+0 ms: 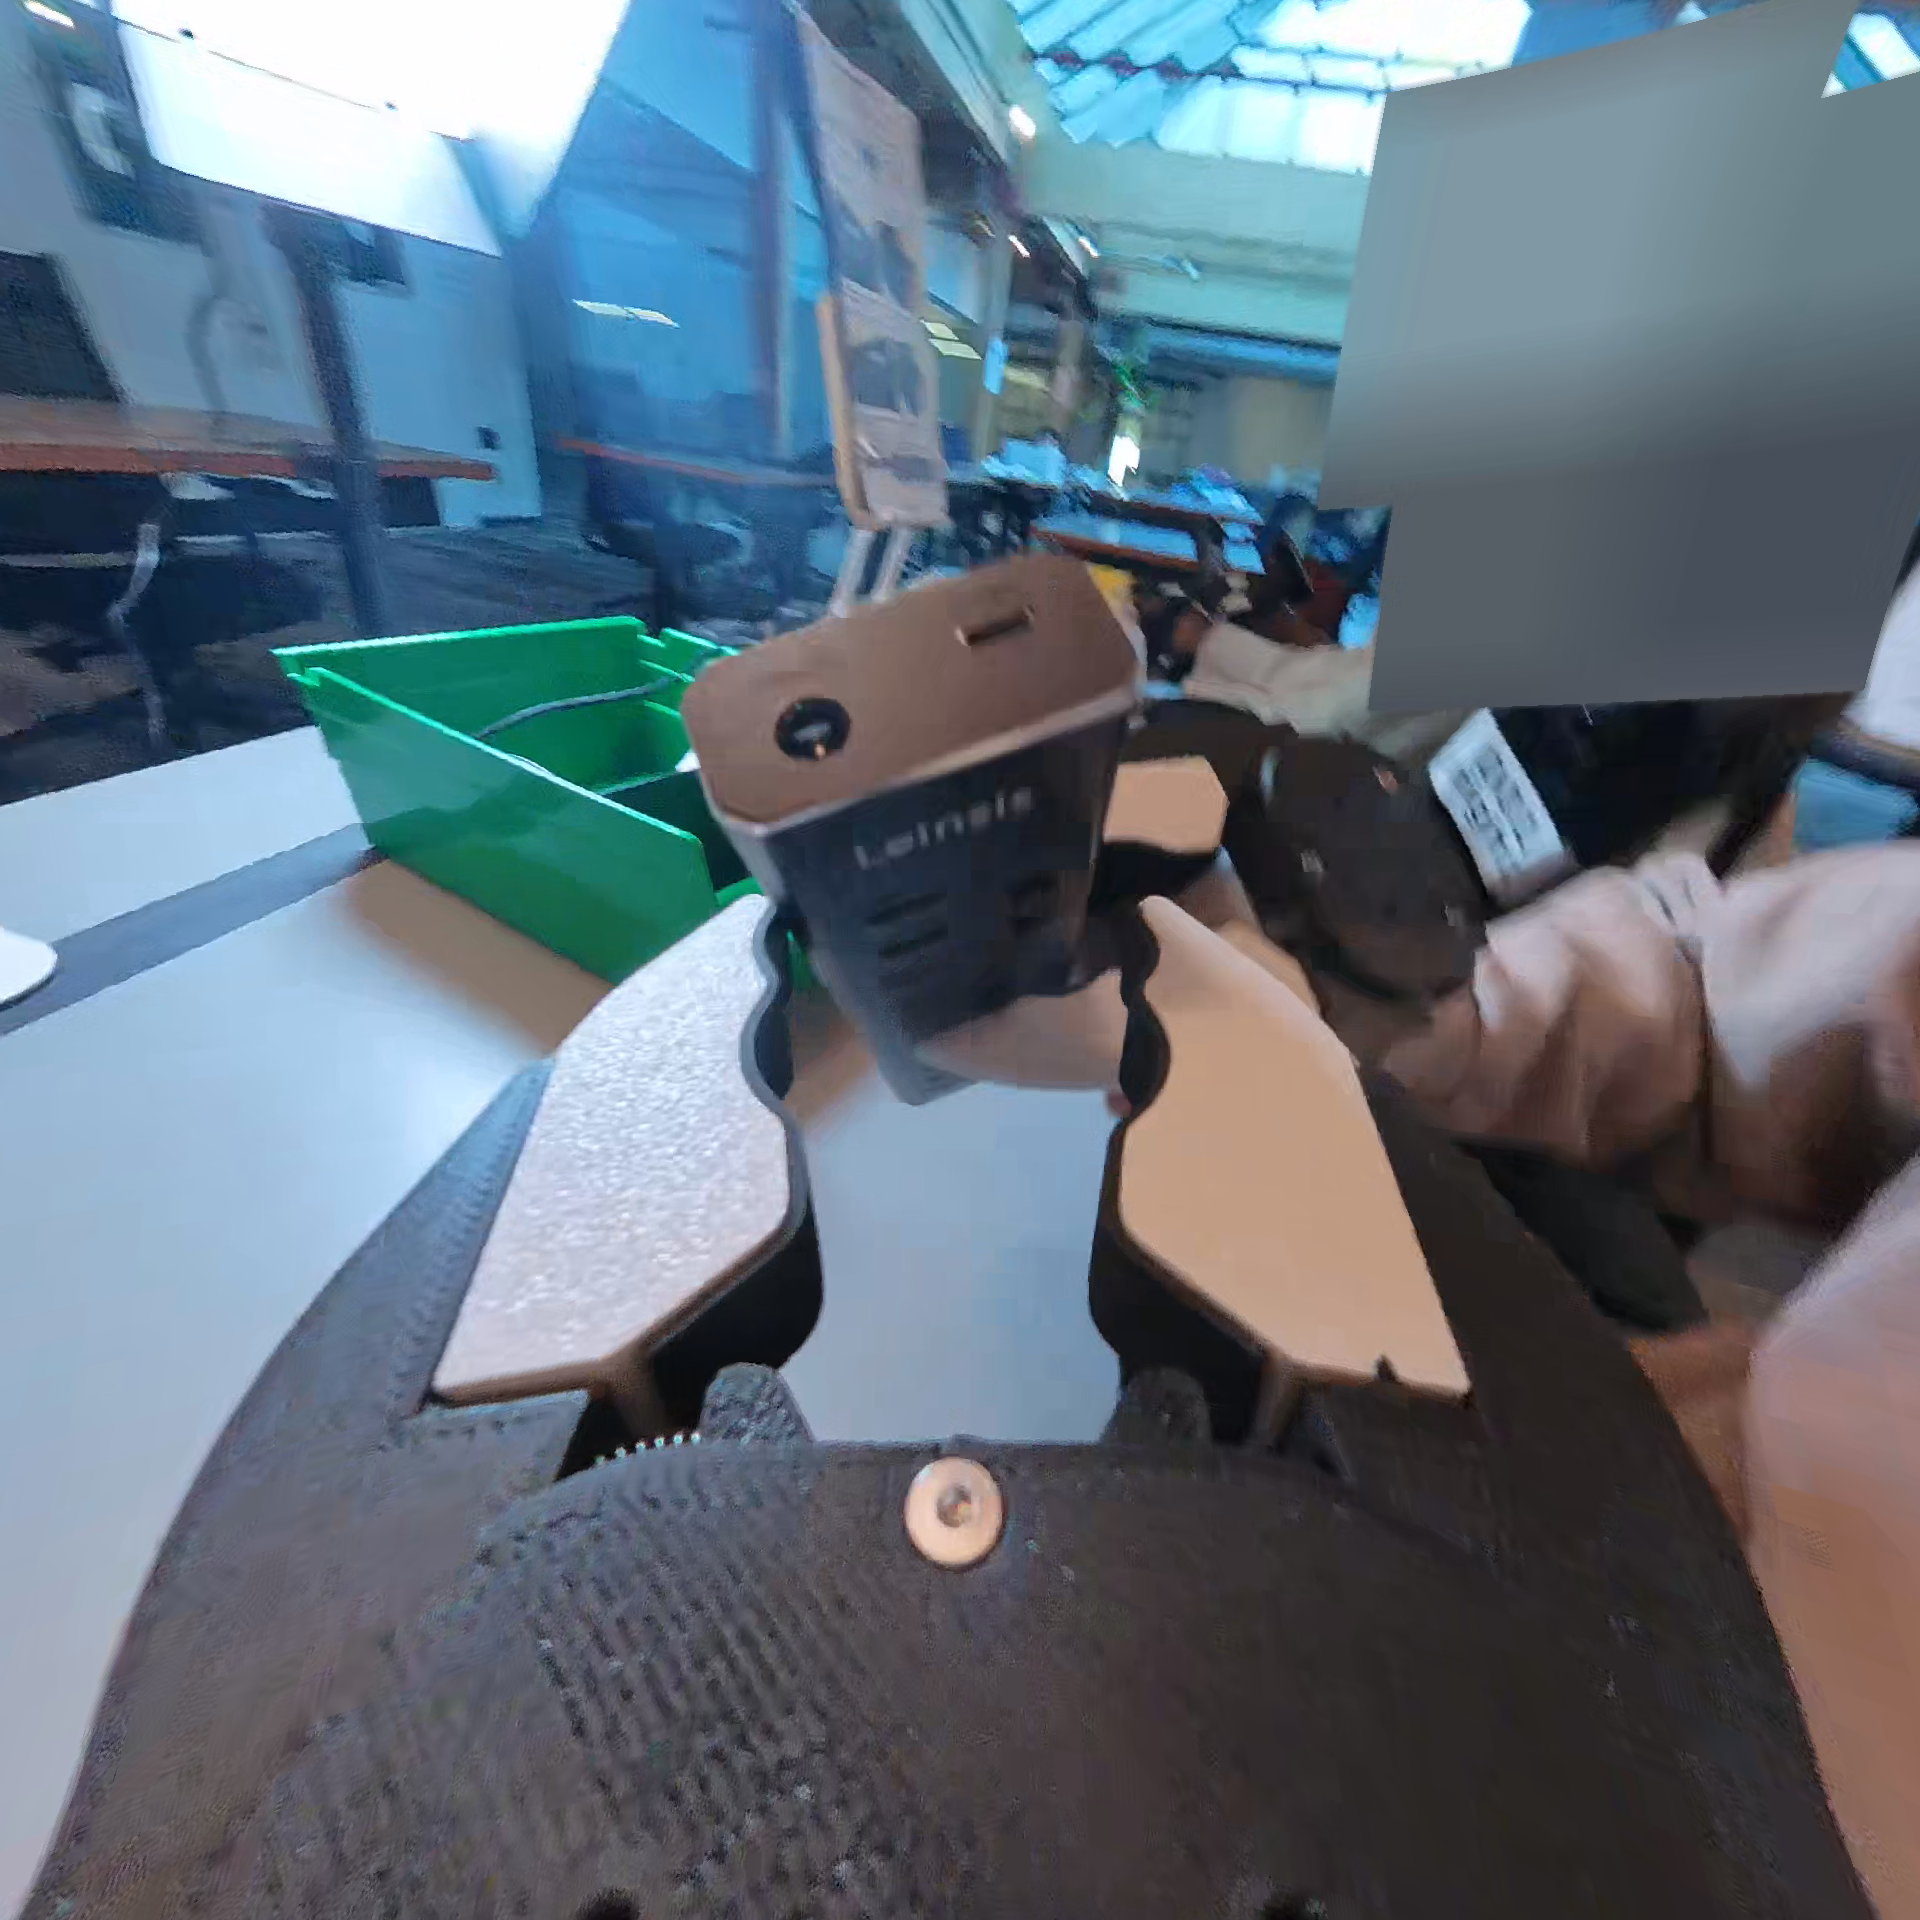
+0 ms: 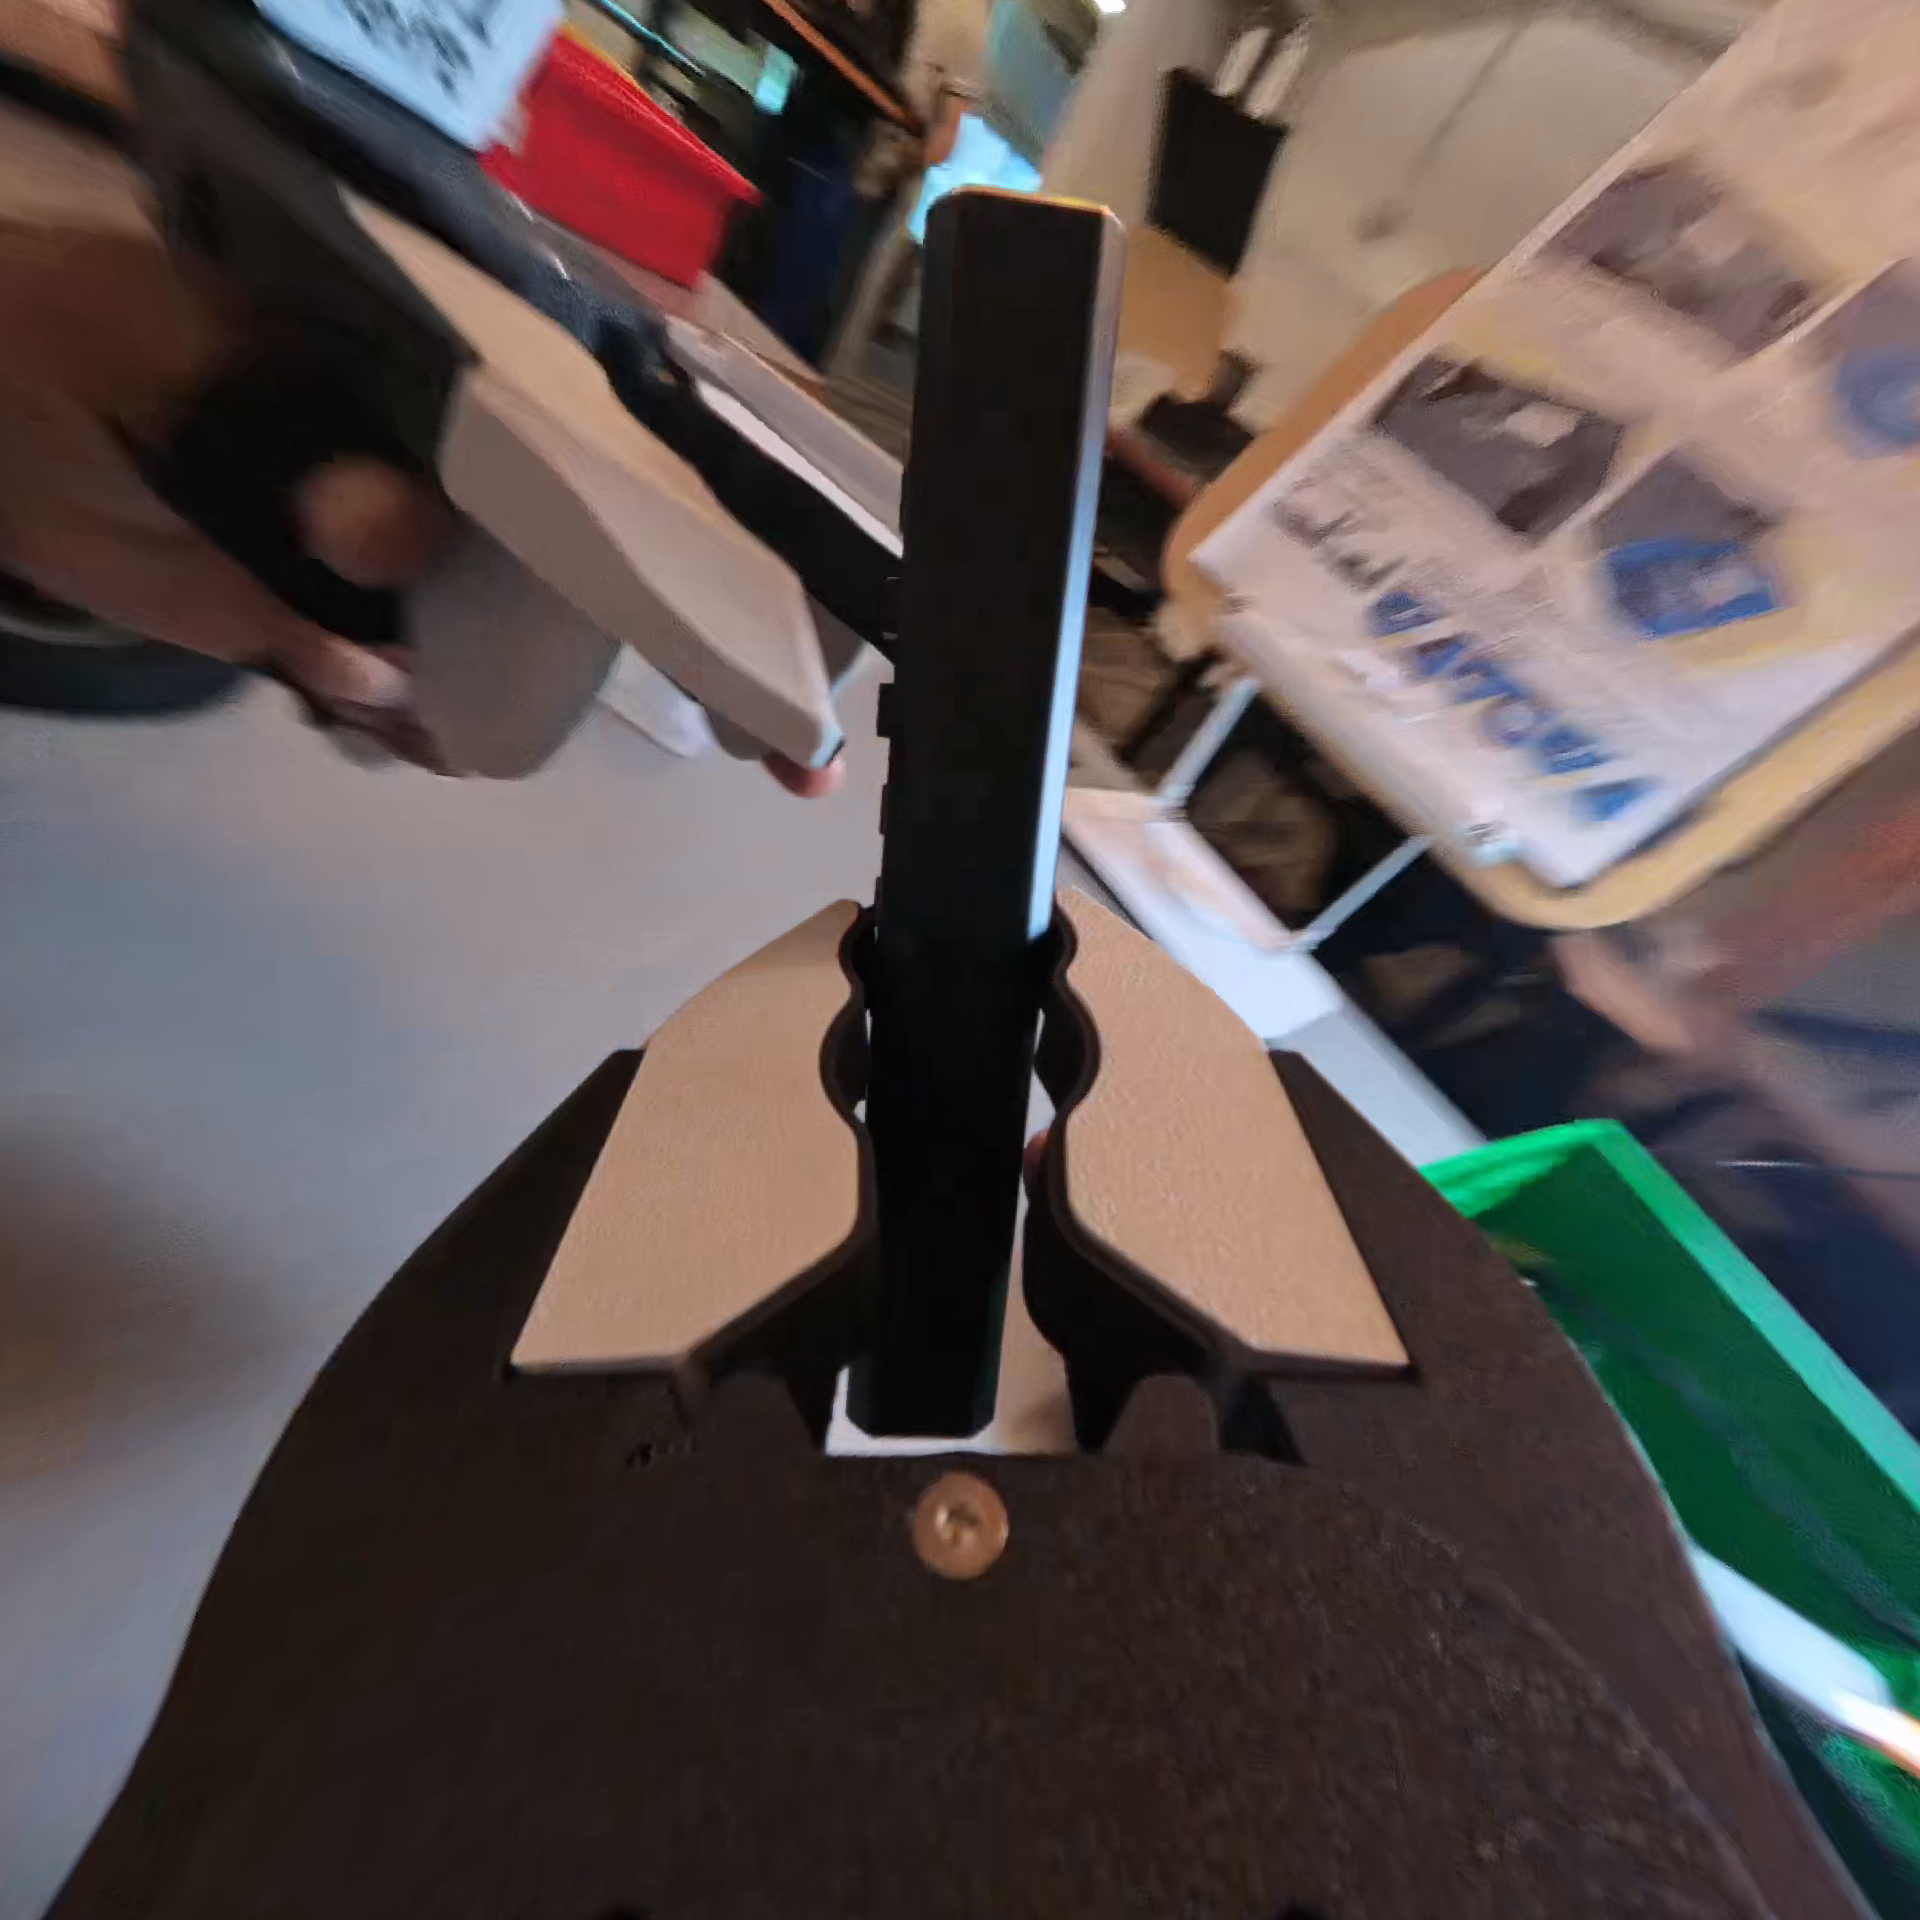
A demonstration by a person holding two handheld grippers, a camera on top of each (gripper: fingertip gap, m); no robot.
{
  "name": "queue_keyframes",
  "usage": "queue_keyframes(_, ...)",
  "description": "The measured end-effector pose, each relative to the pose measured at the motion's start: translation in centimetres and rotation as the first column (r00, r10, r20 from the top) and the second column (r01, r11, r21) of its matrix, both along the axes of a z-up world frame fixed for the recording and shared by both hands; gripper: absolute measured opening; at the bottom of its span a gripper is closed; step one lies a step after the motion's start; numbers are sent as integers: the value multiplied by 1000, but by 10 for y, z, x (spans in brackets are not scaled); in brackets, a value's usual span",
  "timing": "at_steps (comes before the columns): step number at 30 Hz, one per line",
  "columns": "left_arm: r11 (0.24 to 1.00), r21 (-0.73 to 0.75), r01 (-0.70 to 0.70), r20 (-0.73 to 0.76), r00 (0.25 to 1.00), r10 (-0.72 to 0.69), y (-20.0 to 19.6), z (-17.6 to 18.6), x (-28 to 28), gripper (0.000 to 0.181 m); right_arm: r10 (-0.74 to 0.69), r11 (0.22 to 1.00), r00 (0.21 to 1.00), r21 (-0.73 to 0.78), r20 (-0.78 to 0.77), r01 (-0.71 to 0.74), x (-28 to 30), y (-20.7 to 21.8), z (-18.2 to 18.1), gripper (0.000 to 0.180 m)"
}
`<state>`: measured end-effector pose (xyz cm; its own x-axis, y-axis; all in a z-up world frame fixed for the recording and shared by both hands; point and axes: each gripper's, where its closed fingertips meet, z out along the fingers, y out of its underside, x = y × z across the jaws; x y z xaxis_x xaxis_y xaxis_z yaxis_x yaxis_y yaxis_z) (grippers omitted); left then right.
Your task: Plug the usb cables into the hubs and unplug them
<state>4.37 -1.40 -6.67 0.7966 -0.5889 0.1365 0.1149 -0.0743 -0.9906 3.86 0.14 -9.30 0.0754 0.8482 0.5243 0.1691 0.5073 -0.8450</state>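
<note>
Cables: none discernible; background blurred in both views. Hub (image 2: 987, 727), dark slab with silver end face bearing a round socket and a slot, held aloft over grey table (image 1: 208, 1143), pinched lengthwise by right gripper (image 2: 956, 935). Left gripper (image 1: 951, 945) spread wide, fingertips flanking hub, contact unclear; green bin (image 1: 499, 790) behind.

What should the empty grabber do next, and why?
Probably back the open left gripper off and reach into the green plastic bin for the dark cable: the right gripper clamps the black box-shaped hub, whose visible ports look empty.
</note>
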Motion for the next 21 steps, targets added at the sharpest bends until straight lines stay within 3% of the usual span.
queue_keyframes(4, 978, 42, -203, 75, 977, 200, 9, 7, -7, 66, -151, 926, 988, 343, -42, 156, -5, 5, 3, 29)
queue_keyframes(8, 991, 41, -126, 42, 991, 124, 10, 4, -9, 65, -169, 884, 984, 432, -54, 176, -6, 5, 4, 29)
queue_keyframes(12, 990, 138, -2, -196, 980, 29, -1, 5, -1, 62, -39, 964, 997, 266, 71, 19, -13, -13, -11, 45)
queue_keyframes(15, 977, 187, 99, -397, 918, -18, -13, 3, 6, 62, 105, 991, 986, 70, 130, -115, -10, -26, -16, 58)
queue_keyframes(18, 955, 171, 241, -496, 859, -128, -29, 0, 19, 61, 309, 948, 934, -129, 181, -289, -4, -40, -22, 67)
queue_keyframes(21, 933, 140, 332, -593, 783, -190, -36, -8, 39, 62, 408, 911, 888, -162, 215, -379, -6, -53, -30, 71)
